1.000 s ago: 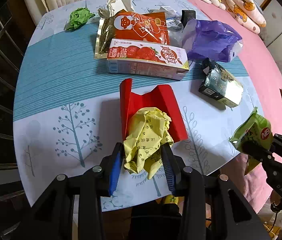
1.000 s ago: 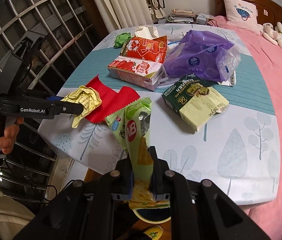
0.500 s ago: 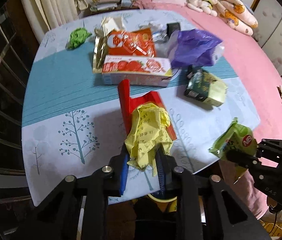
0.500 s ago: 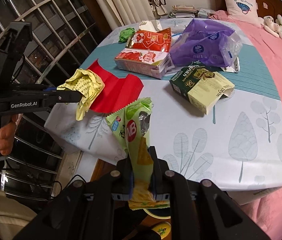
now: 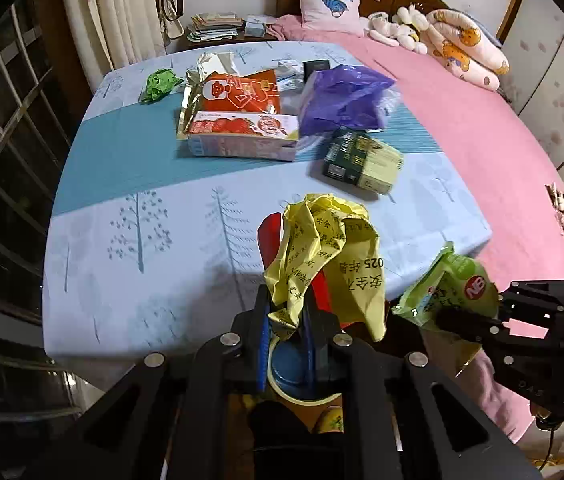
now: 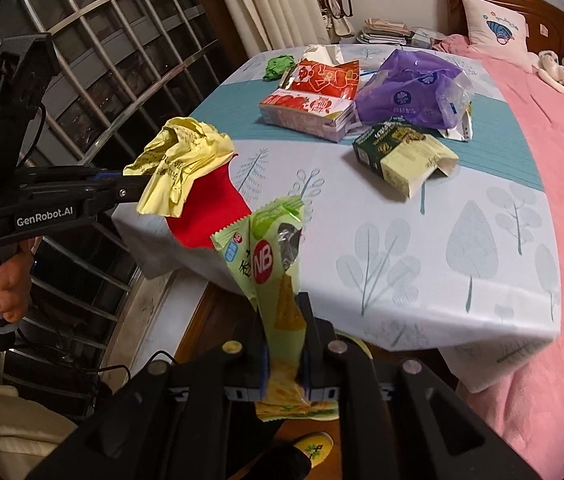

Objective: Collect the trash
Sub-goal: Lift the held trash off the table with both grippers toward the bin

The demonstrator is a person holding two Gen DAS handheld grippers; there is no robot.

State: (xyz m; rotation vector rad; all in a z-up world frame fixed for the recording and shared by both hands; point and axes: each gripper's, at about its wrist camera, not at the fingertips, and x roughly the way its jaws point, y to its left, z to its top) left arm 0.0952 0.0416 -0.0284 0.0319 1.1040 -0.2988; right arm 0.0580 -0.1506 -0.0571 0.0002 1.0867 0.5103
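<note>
Off the near edge of the table [image 5: 94, 312], above a bin [image 5: 302, 384] that peeks out between my fingers, my left gripper [image 5: 287, 320] is clamped on a crumpled yellow wrapper [image 5: 322, 256], with a red sheet [image 6: 206, 208] dangling from the same pinch. My right gripper [image 6: 285, 344] is clamped on a green snack packet [image 6: 270, 264]. Those pieces are lifted but not dropped. Left on the cloth: strawberry box [image 5: 242, 132], red foil bag [image 5: 238, 92], purple bag [image 5: 342, 96], dark green carton [image 5: 362, 156], green paper wad [image 5: 160, 84]; I judge the job well short of half done
</note>
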